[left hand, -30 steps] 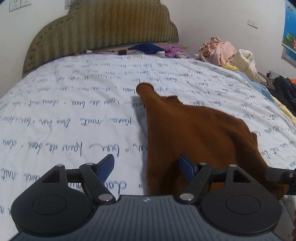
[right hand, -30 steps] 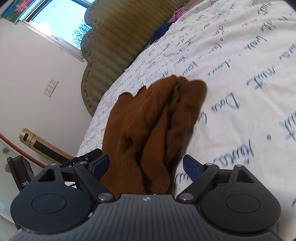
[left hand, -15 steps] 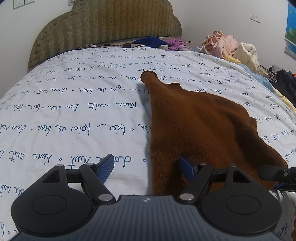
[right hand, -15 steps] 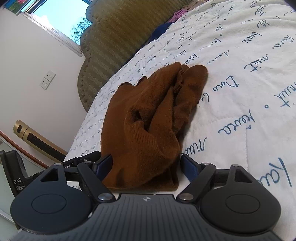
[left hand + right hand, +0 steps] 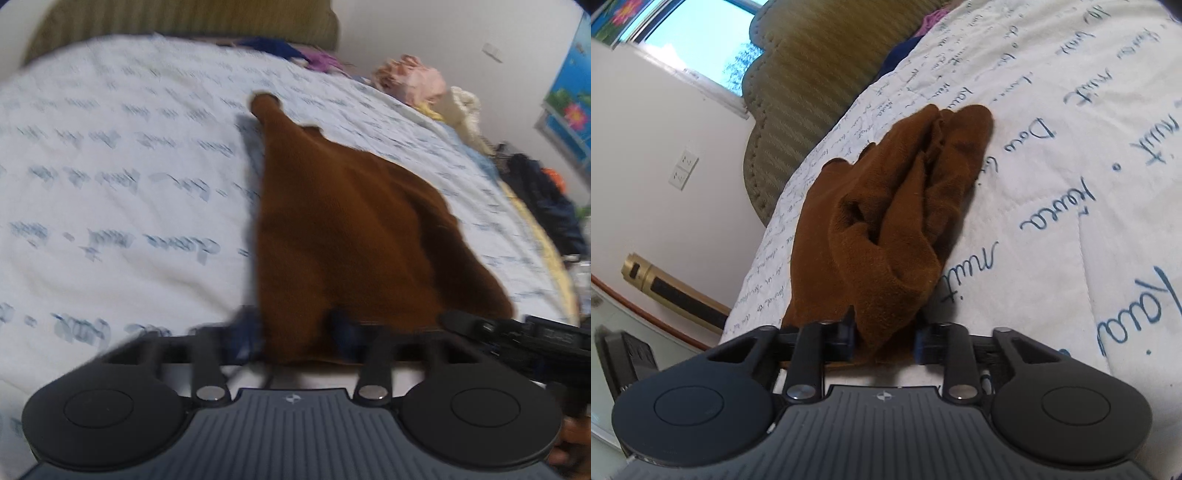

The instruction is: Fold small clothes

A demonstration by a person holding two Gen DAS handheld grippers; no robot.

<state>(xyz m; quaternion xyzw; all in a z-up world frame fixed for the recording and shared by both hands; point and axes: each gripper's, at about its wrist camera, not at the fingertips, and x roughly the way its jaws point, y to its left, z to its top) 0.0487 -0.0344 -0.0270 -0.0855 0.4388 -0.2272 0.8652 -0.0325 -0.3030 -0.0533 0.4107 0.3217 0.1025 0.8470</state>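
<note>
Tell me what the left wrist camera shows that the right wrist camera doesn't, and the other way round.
Only the left wrist view: the pile of clothes at the bed's far edge and the poster. Only the right wrist view: the window and wall sockets. Both: the brown garment on the printed bedspread before the headboard, with the left gripper and right gripper each just closed on its near edge.

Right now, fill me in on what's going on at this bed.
A person is folding a brown knit garment on the bed's script-printed quilt, with a hand-held gripper in each hand. The left hand-held gripper and the right hand-held gripper have both just been closing, and each now pinches the garment's near edge. The far part lies bunched on the quilt; no fold is made yet.
</note>
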